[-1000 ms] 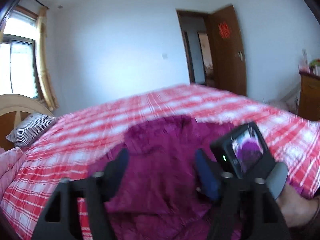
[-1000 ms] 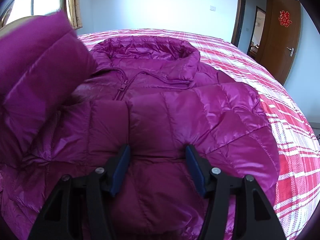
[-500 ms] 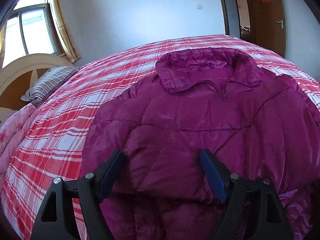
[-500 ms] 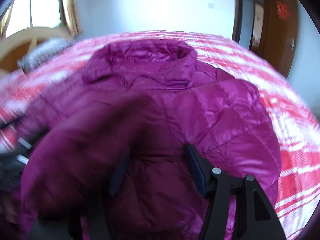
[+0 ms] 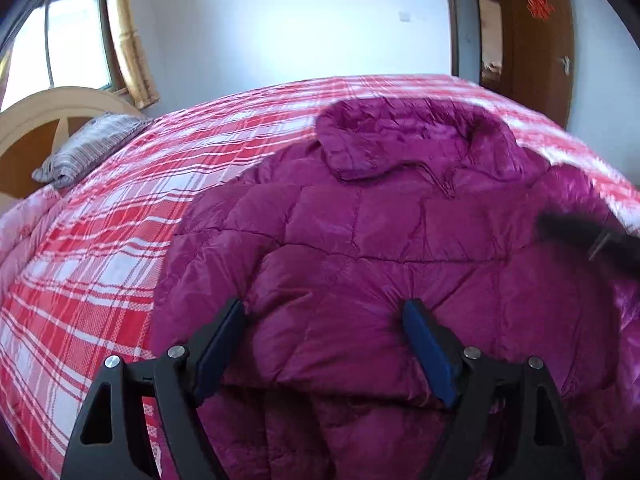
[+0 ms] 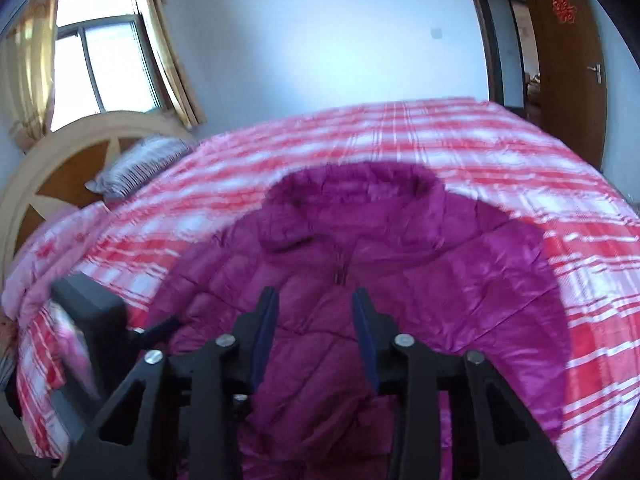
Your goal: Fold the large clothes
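A puffy magenta quilted jacket (image 5: 400,240) lies collar-up, sleeves folded in, on the plaid bed (image 5: 120,220), both tools' jaws apart above it.

Magenta quilted jacket (image 5: 400,248) lying flat on a red-and-white checked bedspread (image 5: 132,216), collar toward 12 o'clock. Left gripper (image 5: 324,312) at 6 o'clock, fingers spread wide over a folded sleeve. Blurred dark right gripper (image 5: 592,240) at 3 o'clock. Striped pillow (image 5: 88,148) at 10 o'clock, brown door (image 5: 536,40) at 1 o'clock
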Motion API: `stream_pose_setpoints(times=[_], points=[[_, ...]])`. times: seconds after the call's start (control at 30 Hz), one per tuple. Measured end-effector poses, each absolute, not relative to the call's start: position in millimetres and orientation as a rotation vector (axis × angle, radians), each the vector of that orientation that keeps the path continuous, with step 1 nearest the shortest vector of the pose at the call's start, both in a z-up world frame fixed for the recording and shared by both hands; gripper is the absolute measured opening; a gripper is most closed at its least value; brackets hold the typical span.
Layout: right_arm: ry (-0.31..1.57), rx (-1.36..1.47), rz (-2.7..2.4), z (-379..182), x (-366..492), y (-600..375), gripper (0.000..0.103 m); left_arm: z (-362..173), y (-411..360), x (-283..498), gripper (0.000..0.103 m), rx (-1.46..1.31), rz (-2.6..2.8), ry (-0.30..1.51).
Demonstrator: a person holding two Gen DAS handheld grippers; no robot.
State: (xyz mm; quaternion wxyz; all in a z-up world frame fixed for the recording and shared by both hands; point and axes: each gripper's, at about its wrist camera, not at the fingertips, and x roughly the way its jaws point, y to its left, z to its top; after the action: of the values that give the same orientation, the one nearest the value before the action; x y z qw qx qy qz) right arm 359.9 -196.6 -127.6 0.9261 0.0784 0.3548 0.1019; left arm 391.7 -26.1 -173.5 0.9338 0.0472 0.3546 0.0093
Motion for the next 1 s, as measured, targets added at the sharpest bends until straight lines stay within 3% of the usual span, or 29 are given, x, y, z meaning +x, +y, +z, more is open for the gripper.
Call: stream_pose_setpoints(times=[0.23, 0.53, 0.7, 1.0], points=[[0.845, 0.14, 0.2, -185, 368, -200, 0.035, -139, 1, 397, 0.082, 0.094, 0.067, 0.592], [0.834, 0.075, 0.181, -189, 366, -192, 0.037, -187, 33, 471, 0.084, 0.009, 0.045, 0.85], [0.841, 0.059, 0.175, -191, 368, -191, 0.037, -196, 39, 474, 0.092, -0.021, 0.051, 0.881], [0.859, -0.038, 0.124, -193, 370, -177, 0.037, -200, 37, 476, 0.095, -0.007, 0.07, 0.89]])
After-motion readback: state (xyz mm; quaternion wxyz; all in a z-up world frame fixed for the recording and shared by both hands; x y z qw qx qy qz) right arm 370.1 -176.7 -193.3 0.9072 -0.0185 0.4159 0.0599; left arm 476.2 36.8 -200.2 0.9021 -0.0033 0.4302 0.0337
